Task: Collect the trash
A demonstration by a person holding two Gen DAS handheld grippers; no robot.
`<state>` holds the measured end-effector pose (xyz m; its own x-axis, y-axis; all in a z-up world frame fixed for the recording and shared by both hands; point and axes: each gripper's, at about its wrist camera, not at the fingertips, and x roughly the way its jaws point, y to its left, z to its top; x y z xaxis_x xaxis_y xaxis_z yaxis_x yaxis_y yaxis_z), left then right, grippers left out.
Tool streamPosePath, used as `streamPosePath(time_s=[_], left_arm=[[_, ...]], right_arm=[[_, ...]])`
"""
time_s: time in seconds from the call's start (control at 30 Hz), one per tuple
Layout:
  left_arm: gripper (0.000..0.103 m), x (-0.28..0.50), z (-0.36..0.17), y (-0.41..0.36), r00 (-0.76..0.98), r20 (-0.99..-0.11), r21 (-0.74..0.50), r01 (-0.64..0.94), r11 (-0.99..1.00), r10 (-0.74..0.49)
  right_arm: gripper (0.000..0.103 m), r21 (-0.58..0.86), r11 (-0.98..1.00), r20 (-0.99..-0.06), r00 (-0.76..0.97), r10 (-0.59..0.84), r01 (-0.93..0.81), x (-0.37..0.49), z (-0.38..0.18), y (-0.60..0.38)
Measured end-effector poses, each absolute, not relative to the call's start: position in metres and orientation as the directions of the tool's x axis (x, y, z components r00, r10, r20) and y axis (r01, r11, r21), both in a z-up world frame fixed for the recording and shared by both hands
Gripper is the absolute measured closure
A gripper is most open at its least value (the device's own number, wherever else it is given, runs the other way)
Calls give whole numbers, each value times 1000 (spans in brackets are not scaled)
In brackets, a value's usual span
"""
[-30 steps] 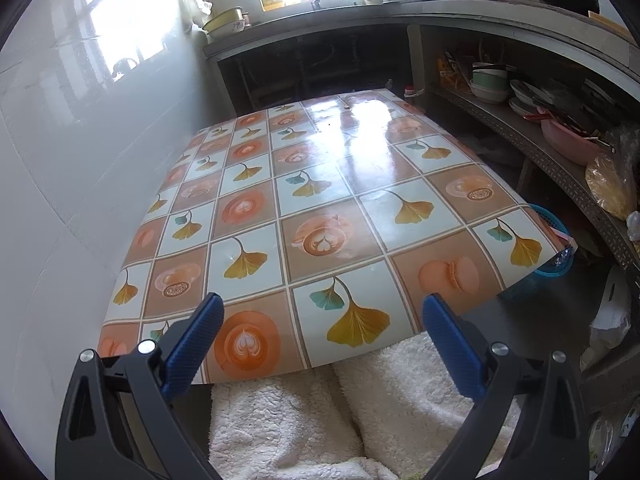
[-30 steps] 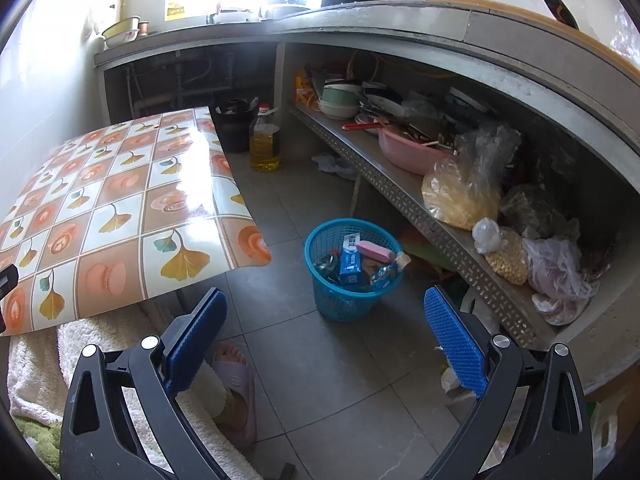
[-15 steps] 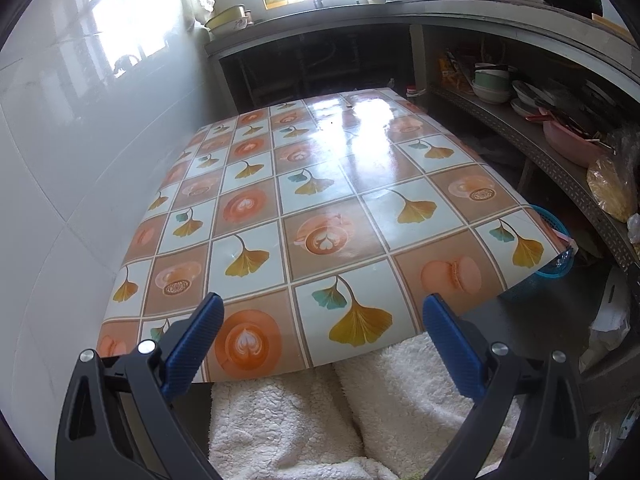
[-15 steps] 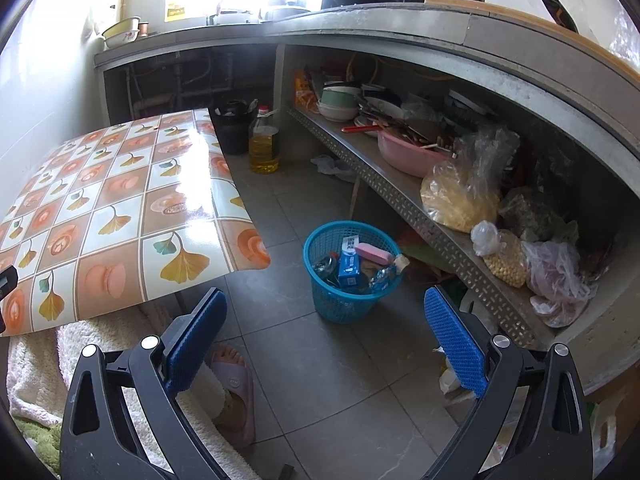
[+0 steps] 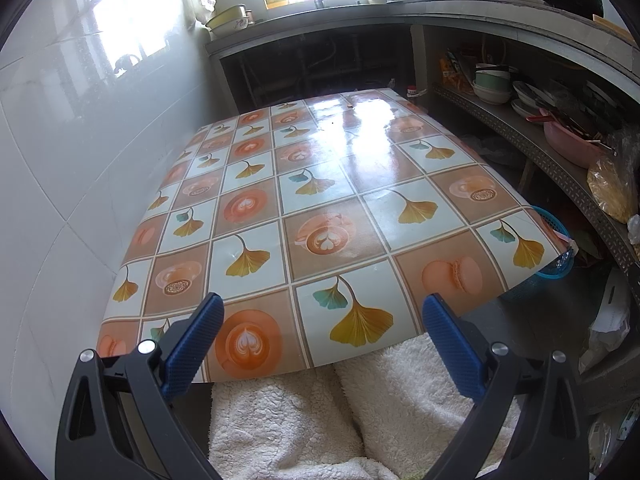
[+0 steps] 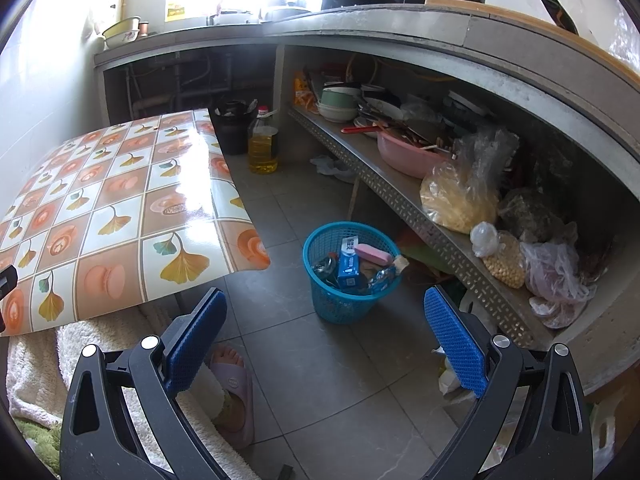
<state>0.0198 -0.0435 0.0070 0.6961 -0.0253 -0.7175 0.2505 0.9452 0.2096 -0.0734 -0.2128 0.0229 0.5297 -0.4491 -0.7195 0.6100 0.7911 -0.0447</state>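
Your left gripper (image 5: 320,322) has its jaws spread wide and holds nothing, hovering over the near edge of the patterned counter (image 5: 328,200) above your fleece-covered lap. Your right gripper (image 6: 325,322) is just as wide and empty, raised over the floor and aimed at the blue basket (image 6: 340,304) (wrappers and a small blue carton (image 6: 349,268) lie inside), which stands beside the counter's corner.

Left gripper (image 5: 322,324) with blue pads spread wide, holding nothing, above the near edge of a table (image 5: 352,184) covered in glossy leaf-and-coffee patterned cloth. A blue basket (image 5: 554,240) peeks past its right corner.
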Motion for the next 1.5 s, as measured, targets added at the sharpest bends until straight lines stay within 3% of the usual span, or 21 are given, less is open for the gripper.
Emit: streamPosePath(time_s=[1.5], left_arm=[[6, 20, 7, -42, 697, -717, 207, 247, 947, -25]], right_arm=[[8, -46, 795, -719, 533, -447, 605, -73, 25, -214]])
